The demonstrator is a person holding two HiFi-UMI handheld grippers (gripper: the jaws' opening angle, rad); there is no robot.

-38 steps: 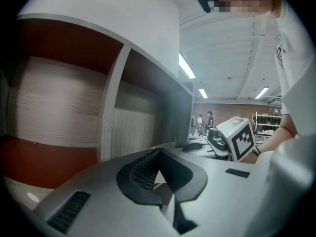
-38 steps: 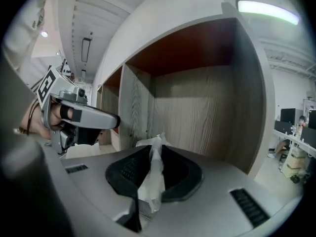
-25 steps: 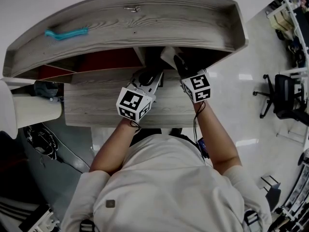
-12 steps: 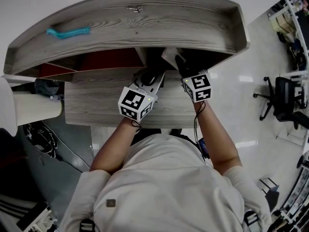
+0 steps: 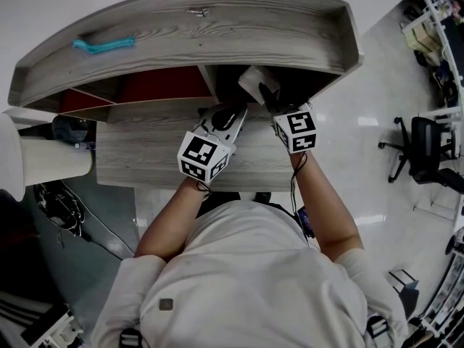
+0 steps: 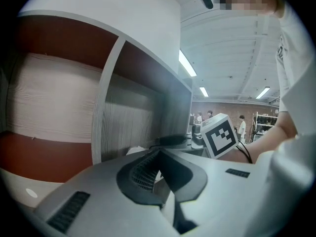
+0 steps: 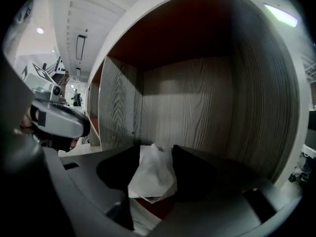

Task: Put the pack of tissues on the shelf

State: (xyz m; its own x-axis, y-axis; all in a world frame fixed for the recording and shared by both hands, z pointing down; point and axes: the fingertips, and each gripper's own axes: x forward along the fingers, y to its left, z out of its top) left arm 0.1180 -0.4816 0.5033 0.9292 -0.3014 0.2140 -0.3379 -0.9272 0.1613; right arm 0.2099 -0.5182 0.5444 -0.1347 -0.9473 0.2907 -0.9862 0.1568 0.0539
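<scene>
The pack of tissues (image 7: 153, 177), white and crumpled, lies on the floor of the shelf's right compartment (image 7: 197, 107). It sits between the jaws of my right gripper (image 7: 154, 156), which have just been opening and now stand apart without pressing it. In the head view the pack (image 5: 253, 83) shows white under the shelf's top board, ahead of the right gripper (image 5: 269, 96). My left gripper (image 5: 226, 116) hovers over the desk beside it, its jaws (image 6: 160, 174) together on nothing.
The wooden shelf top (image 5: 217, 31) carries a teal object (image 5: 104, 45) and a small metal piece (image 5: 197, 11). A divider (image 7: 117, 107) separates red-backed compartments to the left. The desk surface (image 5: 145, 158) lies below. An office chair (image 5: 428, 147) stands to the right.
The right jaws have spread away from the pack, and more of its white shows under the shelf top. Both hands have stayed about where they were.
</scene>
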